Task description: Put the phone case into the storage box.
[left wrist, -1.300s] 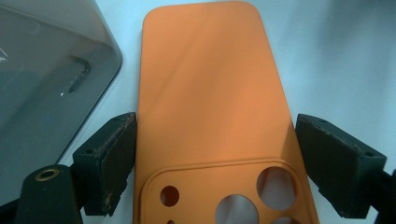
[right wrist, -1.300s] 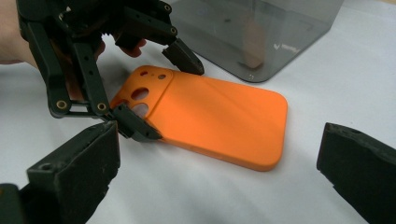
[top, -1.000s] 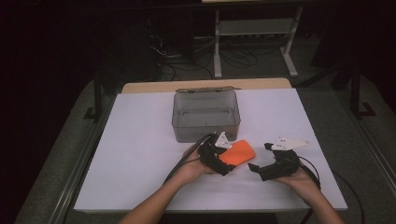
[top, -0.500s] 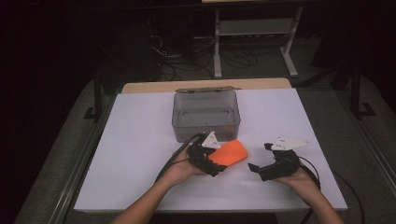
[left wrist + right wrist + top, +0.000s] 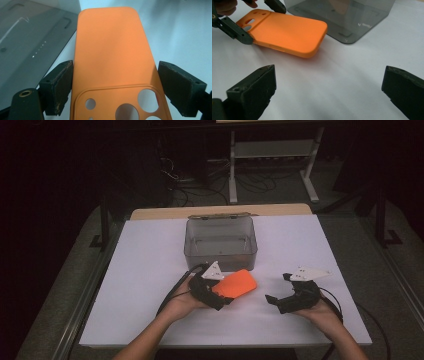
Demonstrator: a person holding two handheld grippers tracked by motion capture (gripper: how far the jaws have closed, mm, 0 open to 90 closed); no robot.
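**Inspector A:** Orange phone case (image 5: 235, 284), location and condition?

**Inspector B:** Clamped in the left gripper (image 5: 216, 292). In the left gripper view the case (image 5: 112, 62) sits between the two black jaws at its camera-cutout end, one pad pressed to each long edge. The plain end projects forward, away from the hand.

**Inspector A:** Lifted or resting?

**Inspector B:** In the right gripper view the case (image 5: 287, 31) appears held just above the white table (image 5: 337, 82), a faint shadow under its free end. Whether that end touches the surface, I cannot tell.

**Inspector A:** What lies ahead of the left gripper?

**Inspector B:** A clear grey plastic box (image 5: 220, 243), open at the top, just beyond and slightly left of the case's free end. The case's tip is near the box's front wall; contact cannot be confirmed.

**Inspector A:** The right gripper (image 5: 280, 292)?

**Inspector B:** Jaws spread wide, nothing between them. It sits well apart from the left gripper, on the case's far side, low over the table, jaws directed toward the case and box (image 5: 342, 17).

**Inspector A:** Hands?

**Inspector B:** One hand behind each gripper, forearms entering from the table's near edge.
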